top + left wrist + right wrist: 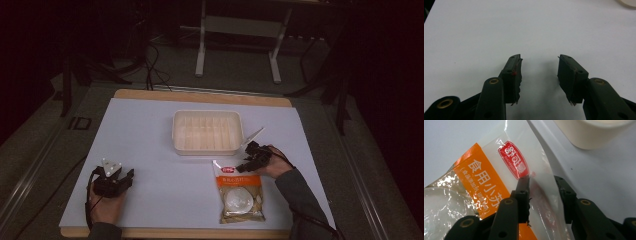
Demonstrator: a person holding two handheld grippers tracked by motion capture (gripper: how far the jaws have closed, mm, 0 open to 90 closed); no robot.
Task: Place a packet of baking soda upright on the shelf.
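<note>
Left gripper [114, 176] sits at the near-left table [150, 130] edge, well left of the bag [241, 192], hand wrapped round its body from the near side, jaws spread with bare table between them. Bag lies flat near the front edge, just in front of the cream tray [207, 131]. Right gripper [541, 185], forearm angling in from the near right, is at the bag's far-right corner, jaws straddling its clear top edge, not clamped.
</note>
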